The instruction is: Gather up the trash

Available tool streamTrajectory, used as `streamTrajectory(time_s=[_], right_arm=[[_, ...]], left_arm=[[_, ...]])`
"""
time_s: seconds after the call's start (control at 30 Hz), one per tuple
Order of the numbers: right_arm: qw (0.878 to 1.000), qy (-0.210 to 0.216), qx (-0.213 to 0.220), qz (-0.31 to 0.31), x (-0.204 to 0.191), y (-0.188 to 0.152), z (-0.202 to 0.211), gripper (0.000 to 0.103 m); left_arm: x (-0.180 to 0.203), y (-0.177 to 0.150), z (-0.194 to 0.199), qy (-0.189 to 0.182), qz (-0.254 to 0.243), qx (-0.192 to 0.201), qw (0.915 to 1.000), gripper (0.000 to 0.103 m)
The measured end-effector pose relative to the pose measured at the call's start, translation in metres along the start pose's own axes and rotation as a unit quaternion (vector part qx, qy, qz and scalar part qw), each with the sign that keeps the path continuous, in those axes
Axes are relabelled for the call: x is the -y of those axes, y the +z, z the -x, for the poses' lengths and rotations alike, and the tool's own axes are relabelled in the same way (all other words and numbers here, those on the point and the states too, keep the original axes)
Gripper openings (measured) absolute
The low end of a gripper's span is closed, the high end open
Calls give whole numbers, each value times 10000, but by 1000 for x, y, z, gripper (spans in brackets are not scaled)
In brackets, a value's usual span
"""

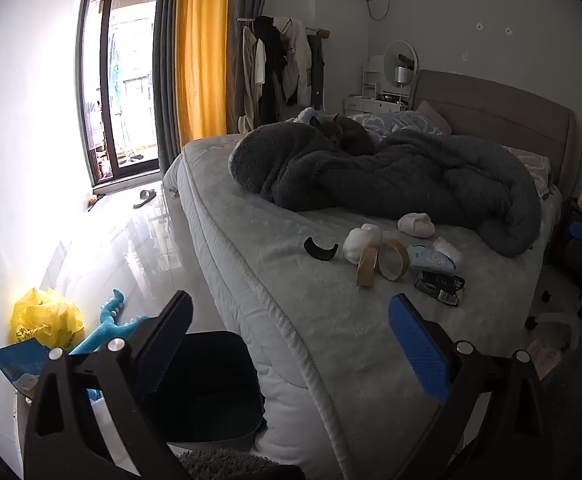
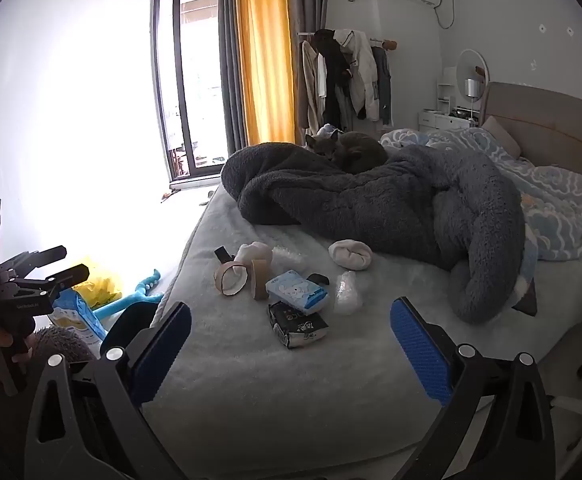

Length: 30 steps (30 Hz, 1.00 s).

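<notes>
Both claws, left claw (image 1: 289, 346) and right claw (image 2: 291, 344), gape empty; black wrapper (image 2: 298, 326) lettering unreadable.

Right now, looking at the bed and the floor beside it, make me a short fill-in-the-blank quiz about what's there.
1. The cat lies curled on the ____ blanket.
2. Both the left gripper and the right gripper are ____.
3. The dark bin stands on the floor beside the ____.
4. The curtain by the window is ____.

Missing words: grey; open; bed; yellow
</notes>
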State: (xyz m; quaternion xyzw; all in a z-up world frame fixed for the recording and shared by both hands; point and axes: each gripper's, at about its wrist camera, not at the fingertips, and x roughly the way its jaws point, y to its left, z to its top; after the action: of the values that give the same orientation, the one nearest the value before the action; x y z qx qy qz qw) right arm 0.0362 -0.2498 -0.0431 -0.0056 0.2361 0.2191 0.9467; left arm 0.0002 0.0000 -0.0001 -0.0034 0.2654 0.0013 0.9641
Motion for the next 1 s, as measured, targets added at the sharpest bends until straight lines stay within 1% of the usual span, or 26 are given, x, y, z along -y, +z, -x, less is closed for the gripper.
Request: streamTrajectory(time_s=[1.0], right_arm=[[10000,-20,-18,30,0,0,0,100]], left_arm=[[0,0,0,7,-11,14,10000,100]])
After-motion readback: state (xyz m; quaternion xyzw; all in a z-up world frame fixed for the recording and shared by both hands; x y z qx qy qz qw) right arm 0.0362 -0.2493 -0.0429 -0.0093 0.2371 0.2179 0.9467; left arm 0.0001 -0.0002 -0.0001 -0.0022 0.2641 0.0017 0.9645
